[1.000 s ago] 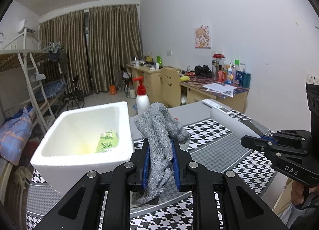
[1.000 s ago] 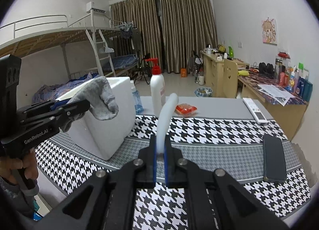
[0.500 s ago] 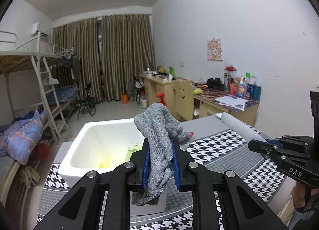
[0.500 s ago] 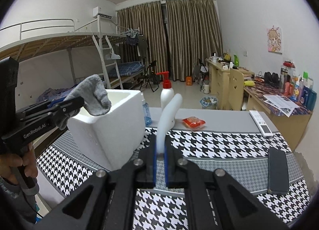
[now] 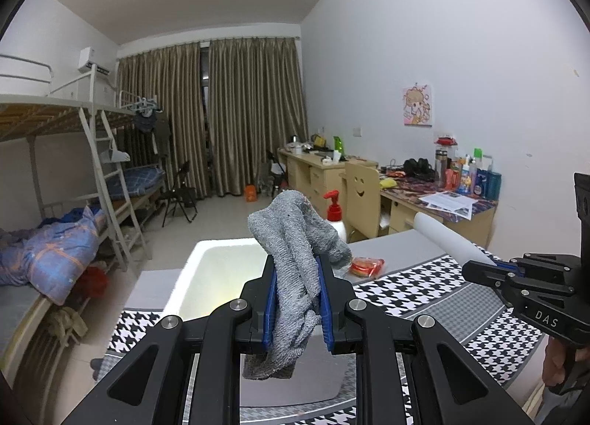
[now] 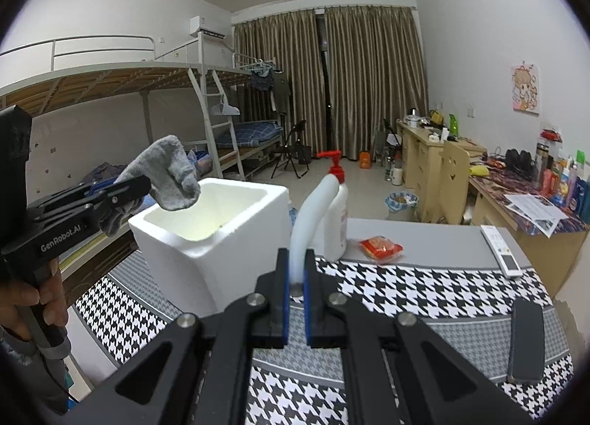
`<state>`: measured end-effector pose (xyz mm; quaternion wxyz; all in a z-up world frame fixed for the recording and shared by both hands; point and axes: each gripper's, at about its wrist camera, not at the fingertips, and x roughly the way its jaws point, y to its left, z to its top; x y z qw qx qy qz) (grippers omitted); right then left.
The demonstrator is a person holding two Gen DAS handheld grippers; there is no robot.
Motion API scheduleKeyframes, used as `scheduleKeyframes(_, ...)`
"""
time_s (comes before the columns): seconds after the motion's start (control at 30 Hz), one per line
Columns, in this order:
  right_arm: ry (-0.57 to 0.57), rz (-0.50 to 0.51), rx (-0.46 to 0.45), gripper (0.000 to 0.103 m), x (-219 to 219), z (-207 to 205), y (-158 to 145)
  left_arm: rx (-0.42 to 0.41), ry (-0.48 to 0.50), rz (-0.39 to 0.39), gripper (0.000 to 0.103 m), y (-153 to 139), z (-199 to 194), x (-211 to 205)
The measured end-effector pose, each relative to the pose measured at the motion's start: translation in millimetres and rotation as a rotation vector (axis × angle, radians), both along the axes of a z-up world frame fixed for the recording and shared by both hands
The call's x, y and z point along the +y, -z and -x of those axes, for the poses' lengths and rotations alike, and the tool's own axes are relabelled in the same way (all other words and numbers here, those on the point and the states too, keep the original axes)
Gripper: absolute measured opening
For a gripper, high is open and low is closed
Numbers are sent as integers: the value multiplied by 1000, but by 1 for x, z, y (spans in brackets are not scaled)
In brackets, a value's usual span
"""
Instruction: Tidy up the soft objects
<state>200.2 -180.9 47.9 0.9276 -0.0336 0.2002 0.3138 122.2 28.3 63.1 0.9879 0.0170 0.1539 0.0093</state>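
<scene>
A grey sock (image 5: 295, 259) is pinched in my left gripper (image 5: 295, 299), which is shut on it; the sock droops over both pads. In the right wrist view the same sock (image 6: 167, 170) hangs just above the near left rim of the white foam box (image 6: 228, 240). My right gripper (image 6: 297, 270) is shut on a soft white tube (image 6: 313, 211) that curves up and back from the pads. In the left wrist view that tube (image 5: 446, 237) sticks out of the right gripper (image 5: 486, 268) at the right, apart from the foam box (image 5: 214, 270).
A pump bottle with a red top (image 6: 337, 218) stands behind the tube, a red snack packet (image 6: 379, 246) beside it. A white remote (image 6: 503, 255) and a black phone (image 6: 525, 340) lie at the right of the houndstooth table (image 6: 405, 296). A hand (image 6: 33, 296) grips the left handle.
Both grippers have risen and tilted up, so the box and table sit lower in each view. The sock now hangs closer over the box rim. Both grips are unchanged.
</scene>
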Motion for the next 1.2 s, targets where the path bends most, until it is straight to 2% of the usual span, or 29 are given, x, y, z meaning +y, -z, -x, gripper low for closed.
scheduleKeyframes(1.2, -174, 42, 1, 8, 85, -17, -11, -15, -183, 9, 21, -3, 15, 56)
